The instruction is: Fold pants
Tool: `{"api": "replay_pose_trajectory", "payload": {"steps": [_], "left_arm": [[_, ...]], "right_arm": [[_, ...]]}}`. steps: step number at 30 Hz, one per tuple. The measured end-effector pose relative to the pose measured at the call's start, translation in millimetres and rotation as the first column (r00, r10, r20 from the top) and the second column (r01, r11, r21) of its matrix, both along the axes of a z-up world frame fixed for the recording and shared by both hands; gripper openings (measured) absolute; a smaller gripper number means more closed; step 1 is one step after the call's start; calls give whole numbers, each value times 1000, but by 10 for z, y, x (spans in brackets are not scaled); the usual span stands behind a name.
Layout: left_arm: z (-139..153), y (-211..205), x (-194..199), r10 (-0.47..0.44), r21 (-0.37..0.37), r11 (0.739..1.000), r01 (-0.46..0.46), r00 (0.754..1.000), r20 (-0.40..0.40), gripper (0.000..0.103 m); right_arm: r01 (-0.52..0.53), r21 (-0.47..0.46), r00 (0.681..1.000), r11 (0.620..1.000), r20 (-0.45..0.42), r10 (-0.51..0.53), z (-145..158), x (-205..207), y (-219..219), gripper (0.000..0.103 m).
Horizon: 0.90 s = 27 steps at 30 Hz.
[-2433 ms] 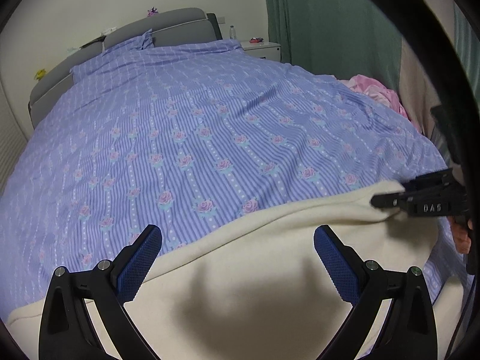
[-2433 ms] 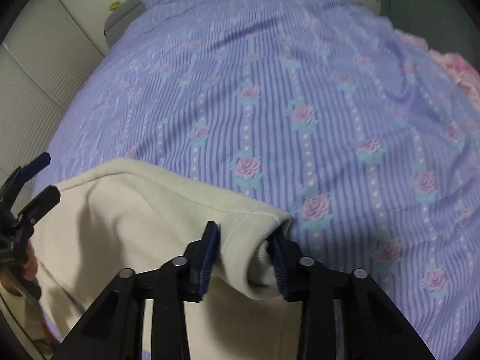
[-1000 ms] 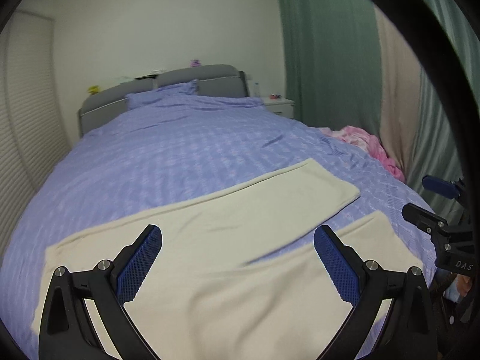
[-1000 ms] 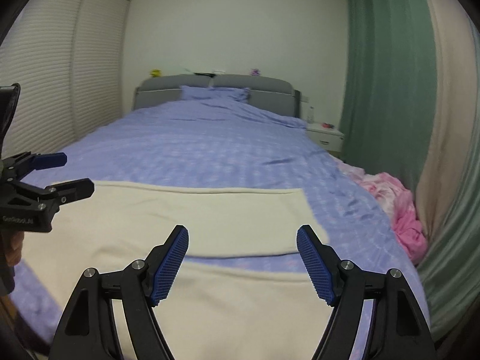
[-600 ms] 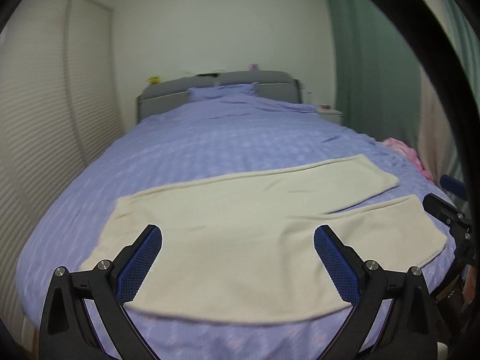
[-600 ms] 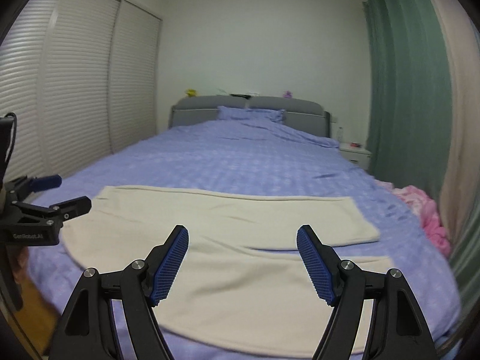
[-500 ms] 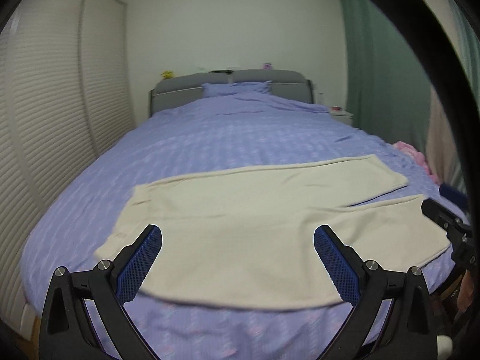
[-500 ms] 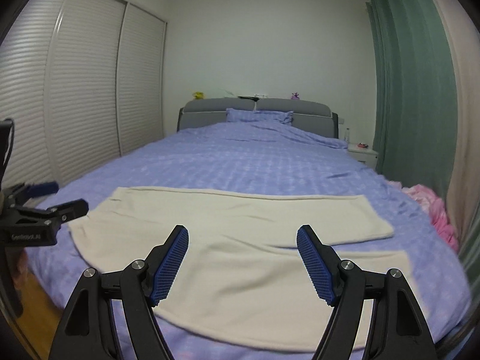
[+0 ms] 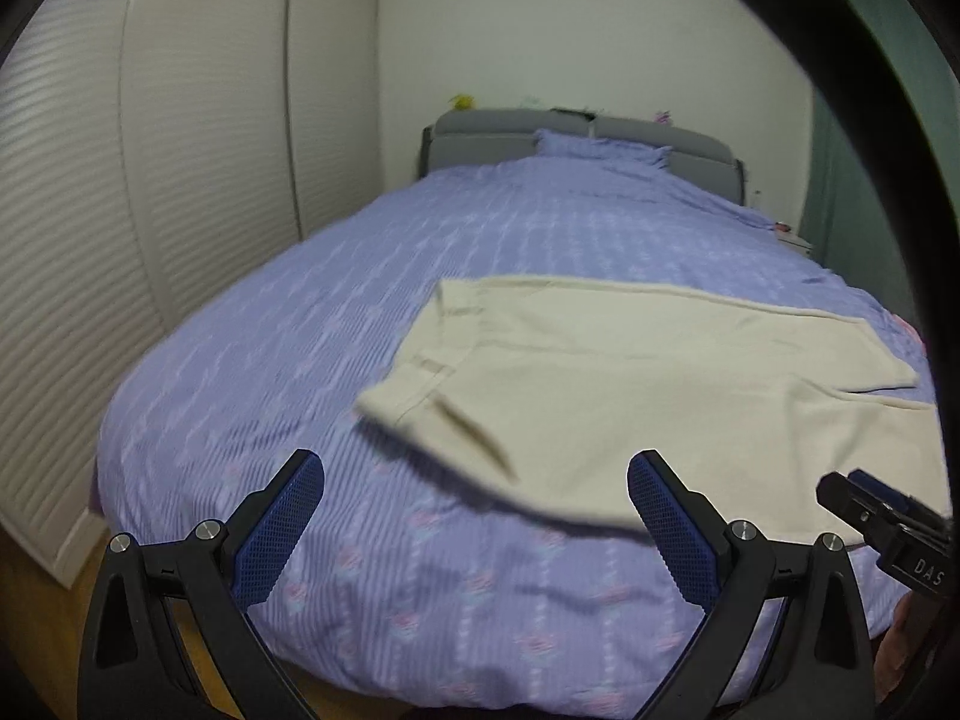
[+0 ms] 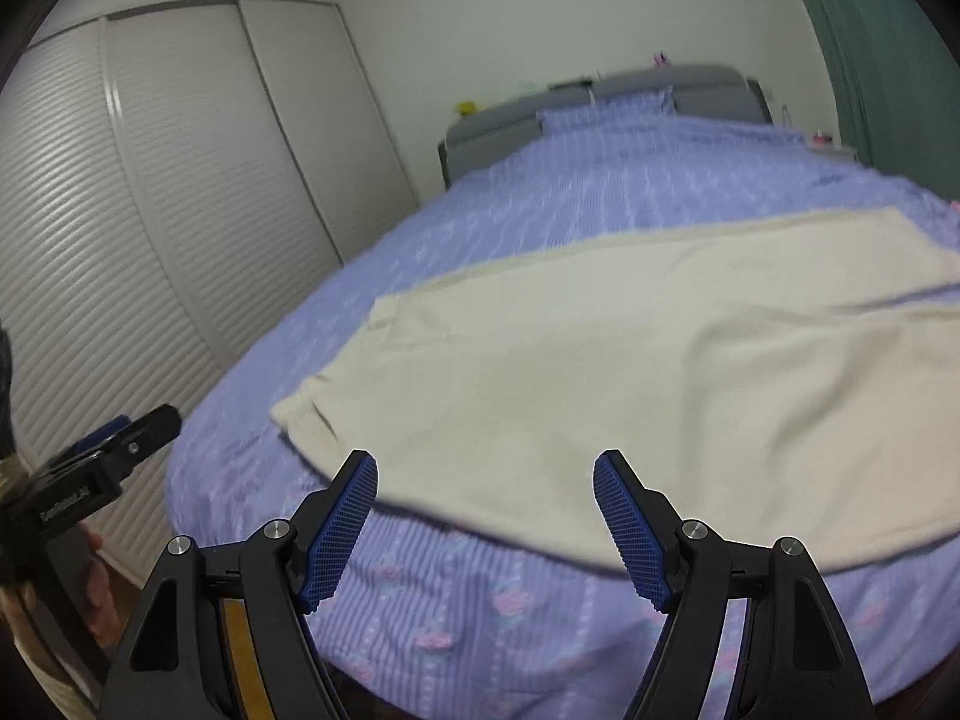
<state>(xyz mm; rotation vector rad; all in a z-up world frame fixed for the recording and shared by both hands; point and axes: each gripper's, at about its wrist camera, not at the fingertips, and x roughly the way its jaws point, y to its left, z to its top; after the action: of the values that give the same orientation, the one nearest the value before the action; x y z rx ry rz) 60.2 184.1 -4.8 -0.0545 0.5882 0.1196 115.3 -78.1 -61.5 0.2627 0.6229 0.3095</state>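
Cream pants (image 9: 648,372) lie spread flat across the foot of the bed, waistband at the left, both legs running off to the right (image 10: 630,348). My left gripper (image 9: 474,516) is open and empty, held off the bed's near left corner, short of the waistband. My right gripper (image 10: 486,516) is open and empty too, hovering just before the near edge of the pants. In the left wrist view the right gripper (image 9: 882,516) shows at the right edge. The right wrist view catches the left gripper (image 10: 114,450) at its left edge.
The bed wears a purple striped floral cover (image 9: 456,276) and has a grey headboard (image 9: 576,138). White slatted wardrobe doors (image 9: 150,180) run along the left wall. A green curtain (image 10: 870,60) hangs at the right. A strip of wooden floor (image 9: 48,600) shows at the lower left.
The right gripper let go of the pants' edge, and both grippers pulled back from the bed. Over the last half second both views swung left toward the waistband end.
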Motion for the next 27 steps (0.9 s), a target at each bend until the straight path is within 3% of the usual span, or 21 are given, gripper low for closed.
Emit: {"api": "replay_pose_trajectory", "payload": {"steps": [6, 14, 22, 27], "left_arm": [[-374, 107, 77, 29, -98, 994, -37, 996, -80, 103], [-660, -159, 195, -2, -54, 999, -6, 988, -157, 103], [-764, -157, 407, 2, -58, 998, -13, 982, -187, 103], [-834, -108, 502, 11, -102, 994, -33, 979, -206, 103]], "right_arm": [[31, 53, 989, 998, -145, -23, -313, -107, -114, 75], [191, 147, 938, 971, -320, -136, -741, 102, -526, 75], [231, 198, 902, 952, -409, -134, -1005, 272, -700, 75], [224, 202, 919, 953, -370, -138, -989, 328, -716, 75]]}}
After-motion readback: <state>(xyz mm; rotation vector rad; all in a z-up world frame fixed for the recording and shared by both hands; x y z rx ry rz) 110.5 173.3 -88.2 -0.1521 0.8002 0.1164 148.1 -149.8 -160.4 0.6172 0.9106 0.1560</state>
